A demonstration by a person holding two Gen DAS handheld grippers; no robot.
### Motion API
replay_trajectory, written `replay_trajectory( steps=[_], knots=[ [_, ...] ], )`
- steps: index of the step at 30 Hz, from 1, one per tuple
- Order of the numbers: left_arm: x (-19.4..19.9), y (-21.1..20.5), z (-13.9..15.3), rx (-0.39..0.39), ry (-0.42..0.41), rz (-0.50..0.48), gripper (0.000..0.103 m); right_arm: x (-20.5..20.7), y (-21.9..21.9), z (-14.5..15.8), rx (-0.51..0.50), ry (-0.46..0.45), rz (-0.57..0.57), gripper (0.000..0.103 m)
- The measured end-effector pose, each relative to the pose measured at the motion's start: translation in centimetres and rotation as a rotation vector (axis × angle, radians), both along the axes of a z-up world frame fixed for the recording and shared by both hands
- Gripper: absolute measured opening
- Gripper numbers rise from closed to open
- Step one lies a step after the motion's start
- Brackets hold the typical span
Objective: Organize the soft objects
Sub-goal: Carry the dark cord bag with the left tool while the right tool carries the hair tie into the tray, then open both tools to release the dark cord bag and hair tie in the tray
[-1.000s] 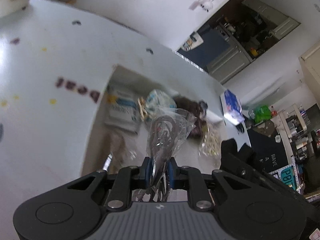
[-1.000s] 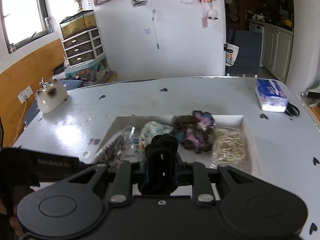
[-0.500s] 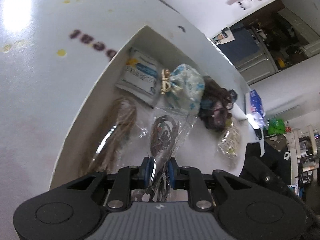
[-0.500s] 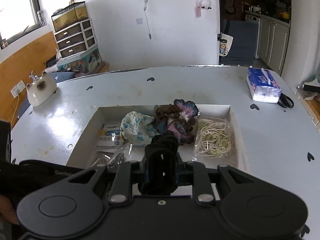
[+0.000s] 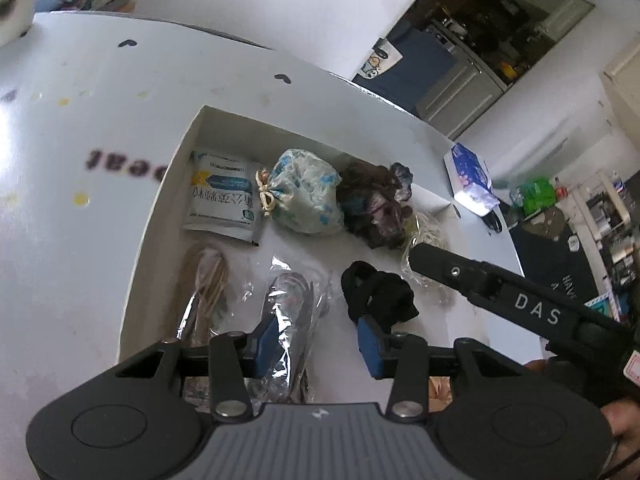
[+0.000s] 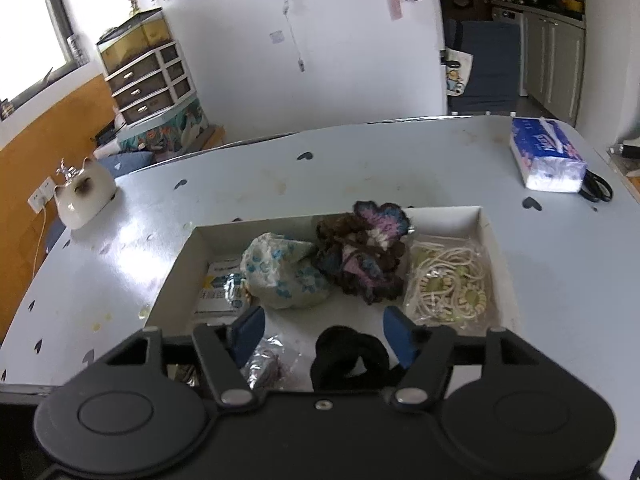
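Pale surface with heart marks carries a white tray; tissue pack at far right, cat ornament far left.

Tray, back row: printed sachet, floral pouch, crochet scrunchie, bag of cream cords. Front row: tan bundle in plastic, clear bag of dark bands, black scrunchie.

Left tool: jaws opening, clear bag lies between them, beside the left pad; pads not pressing it. Bag's near end is cut off behind the tool body.

Right tool: jaws opening, black scrunchie lies loose on the tray floor between them, near edge hidden by the tool. Clear bag partly hidden in the right view.

Sachet print too blurred to read. A hand shows only as a sliver at the left view's right edge.
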State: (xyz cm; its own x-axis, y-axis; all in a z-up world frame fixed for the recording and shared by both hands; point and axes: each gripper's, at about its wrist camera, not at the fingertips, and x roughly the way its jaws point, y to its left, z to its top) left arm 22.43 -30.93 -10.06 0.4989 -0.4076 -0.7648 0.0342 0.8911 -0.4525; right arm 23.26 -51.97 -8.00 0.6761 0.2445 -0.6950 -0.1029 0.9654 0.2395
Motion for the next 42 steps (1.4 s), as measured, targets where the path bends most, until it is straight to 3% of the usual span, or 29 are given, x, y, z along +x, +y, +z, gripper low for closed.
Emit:
replay_trajectory(
  steps=[8, 15, 28, 31, 42],
  knots=[
    [-0.3, -0.7, 1.0, 0.067, -0.014, -0.034, 0.044, -1.4, -1.4, -0.3, 0.028, 0.025, -0.023, 0.067],
    [-1.2, -0.3, 2.5, 0.101, -0.054, -0.016, 0.047, -2.7, -2.1, 0.8, 0.025, -0.008, -0.021, 0.072],
    [-3.3, 2.2, 6.3, 0.202, -0.172, 0.017, 0.097, -5.9, -2.0, 4.4, 0.004, -0.126, -0.018, 0.086],
    [-4.0, 3.1, 7.2, 0.216, -0.199, 0.021, 0.103, -6.7, -1.8, 5.0, 0.0, -0.144, -0.039, 0.086],
    [-8.1, 6.0, 9.6, 0.29, -0.297, 0.008, 0.103, -11.1, 0.6, 6.8, -0.042, -0.201, -0.081, 0.1]
  ],
)
